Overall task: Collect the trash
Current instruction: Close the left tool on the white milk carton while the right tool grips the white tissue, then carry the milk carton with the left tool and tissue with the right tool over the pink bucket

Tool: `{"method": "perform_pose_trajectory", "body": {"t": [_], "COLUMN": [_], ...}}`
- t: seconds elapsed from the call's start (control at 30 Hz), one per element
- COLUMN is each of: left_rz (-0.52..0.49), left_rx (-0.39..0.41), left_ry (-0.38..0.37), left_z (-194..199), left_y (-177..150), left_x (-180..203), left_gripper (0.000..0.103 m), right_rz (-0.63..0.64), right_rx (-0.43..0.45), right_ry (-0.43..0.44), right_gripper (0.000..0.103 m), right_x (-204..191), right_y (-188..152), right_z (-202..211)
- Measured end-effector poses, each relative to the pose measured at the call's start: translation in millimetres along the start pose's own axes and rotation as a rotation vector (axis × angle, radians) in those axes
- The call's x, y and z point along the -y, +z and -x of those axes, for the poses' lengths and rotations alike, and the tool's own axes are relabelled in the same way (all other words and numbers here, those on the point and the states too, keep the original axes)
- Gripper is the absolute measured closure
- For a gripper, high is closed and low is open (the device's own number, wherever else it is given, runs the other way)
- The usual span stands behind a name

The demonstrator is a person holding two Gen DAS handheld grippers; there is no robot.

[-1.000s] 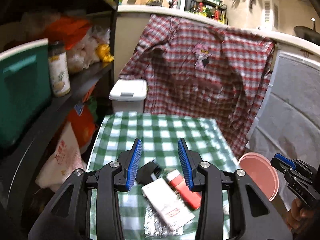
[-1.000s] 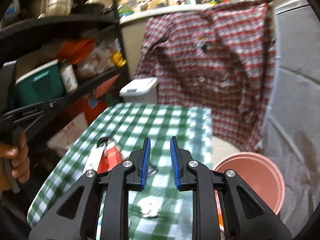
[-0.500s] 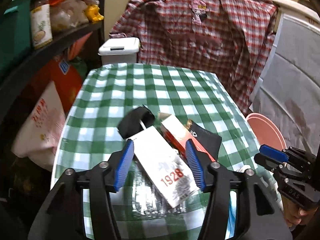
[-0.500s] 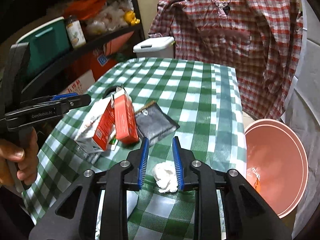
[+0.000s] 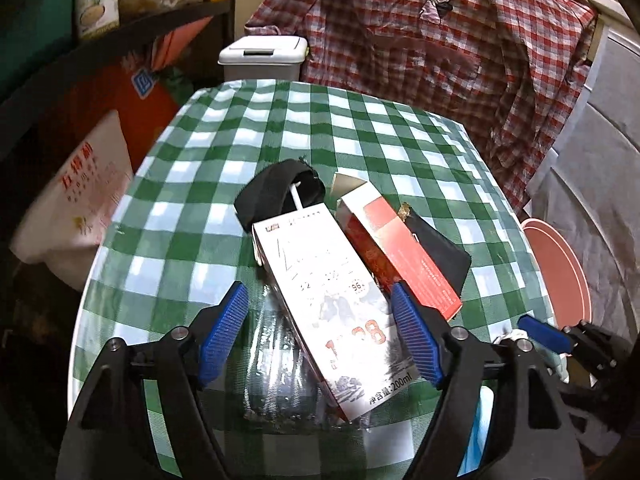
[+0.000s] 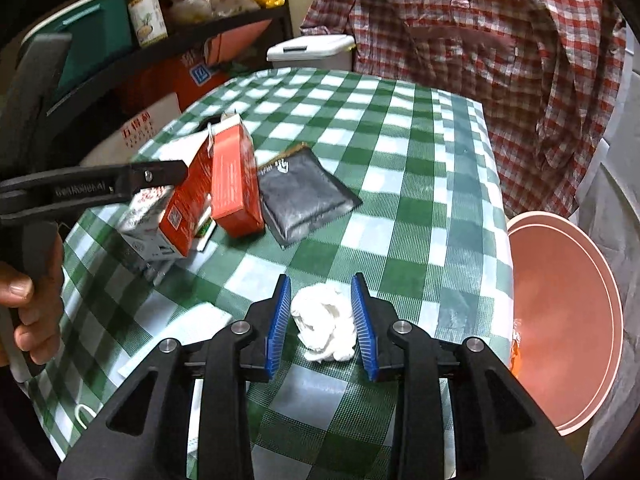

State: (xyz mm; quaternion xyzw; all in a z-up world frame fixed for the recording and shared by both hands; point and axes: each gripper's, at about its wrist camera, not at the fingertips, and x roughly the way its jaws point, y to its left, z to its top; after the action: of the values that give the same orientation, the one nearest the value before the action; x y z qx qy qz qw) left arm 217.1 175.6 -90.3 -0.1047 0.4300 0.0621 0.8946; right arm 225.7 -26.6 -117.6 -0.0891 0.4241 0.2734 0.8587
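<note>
Trash lies on the green checked table (image 5: 248, 148). A white milk carton (image 5: 332, 304) rests across a crushed clear bottle (image 5: 272, 364), beside a red carton (image 5: 396, 248), a dark pouch (image 5: 440, 252) and a black wrapper (image 5: 276, 196). My left gripper (image 5: 320, 320) hovers over the milk carton with its jaws opening wide, one on each side of it, not pressing. My right gripper (image 6: 320, 292) straddles a white tissue wad (image 6: 326, 326). Its jaws are opening and the pads stand close beside the wad. A pink bin (image 6: 568, 312) stands off the table's right edge.
A white lidded bin (image 5: 264, 56) and a hanging plaid shirt (image 5: 440, 60) stand behind the table. Dark shelves (image 6: 168, 52) with jars and bags line the left side. A white flat sheet (image 6: 188, 332) lies near the table's front. A hand (image 6: 32, 308) holds the left gripper's handle.
Both grippers have dropped toward the table and tipped downward. The left jaws have spread around the milk carton. The right jaws have widened and now flank the tissue wad.
</note>
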Motion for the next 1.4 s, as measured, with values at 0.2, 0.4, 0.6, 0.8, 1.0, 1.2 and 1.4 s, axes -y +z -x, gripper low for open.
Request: {"method": "perform_pose_trajectory", "body": {"t": [0.2, 0.4, 0.6, 0.8, 1.0, 1.2, 1.4], "left_rz": [0.011, 0.012, 0.071, 0.154, 0.174, 0.142, 0.112], "left_rx": [-0.014, -0.054, -0.078, -0.041, 0.045, 0.122, 0.166], "left_ry": [-0.015, -0.004, 0.065, 0.155, 0.225, 0.237, 0.188], "left_z": [-1.9, -11.8, -18.0, 1.7, 34.5, 58.8, 73.9], "left_y": [-1.7, -4.4, -8.0, -9.6, -0.2, 11.3, 17.2], "left_x": [5.3, 14.3, 12.9, 14.8, 23.4, 39.3, 62.2], "left_gripper": [0.03, 0.03, 0.047, 0.055, 0.055, 0.055, 0.055], "right_rz": [-0.001, 0.01, 0.017, 0.019, 0.019, -0.018, -0.051], "right_rx": [-0.032, -0.036, -0.027, 0.015, 0.096, 0.184, 0.266], "right_ry": [-0.027, -0.034, -0.035, -0.049, -0.066, -0.094, -0.121], "right_gripper": [0.071, 0.071, 0.083, 0.088, 0.088, 0.088, 0.088], "right_x": [1.8, 0.9, 2.1, -0.8, -5.0, 2.3, 13.3], "right_y": [-4.3, -4.9, -4.6, -1.1, 3.9, 11.6, 19.9], "right_z": [-6.6, -6.4, -5.4, 7.1, 28.8, 53.3, 84.0]}}
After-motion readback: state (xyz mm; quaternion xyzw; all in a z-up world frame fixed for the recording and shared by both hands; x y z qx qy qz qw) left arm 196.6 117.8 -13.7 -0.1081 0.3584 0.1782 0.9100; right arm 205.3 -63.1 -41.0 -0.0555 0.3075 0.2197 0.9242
